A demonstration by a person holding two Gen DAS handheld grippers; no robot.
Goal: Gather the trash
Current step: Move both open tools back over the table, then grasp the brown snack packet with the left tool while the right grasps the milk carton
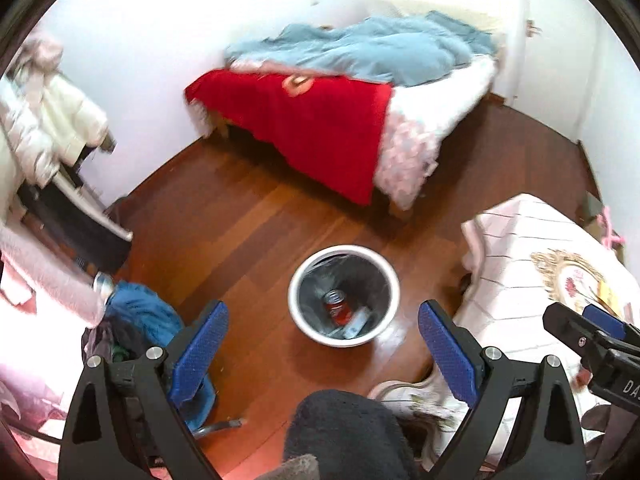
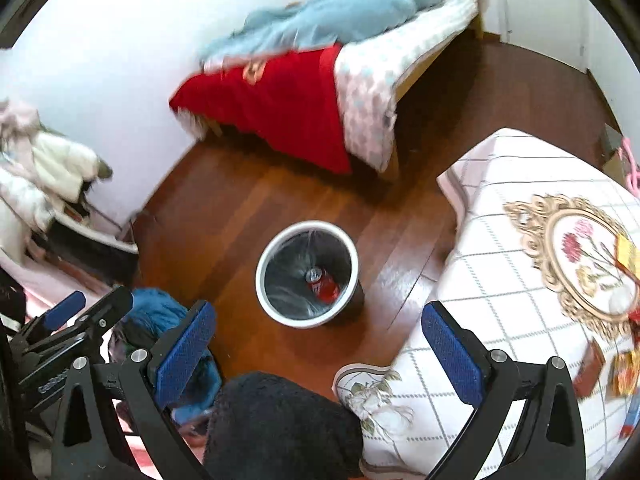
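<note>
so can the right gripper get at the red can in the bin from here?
Probably yes. The right gripper is open and empty, the bin has no lid, and the red can lies exposed at its bottom, though it must reach deep inside.

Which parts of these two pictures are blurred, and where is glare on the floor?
Left wrist view: the blue blanket and hanging coats are smeared; glare lies on the wooden floor beside the trash bin. Right wrist view: the bed's red cover is smeared; glare beside the tablecloth.
</note>
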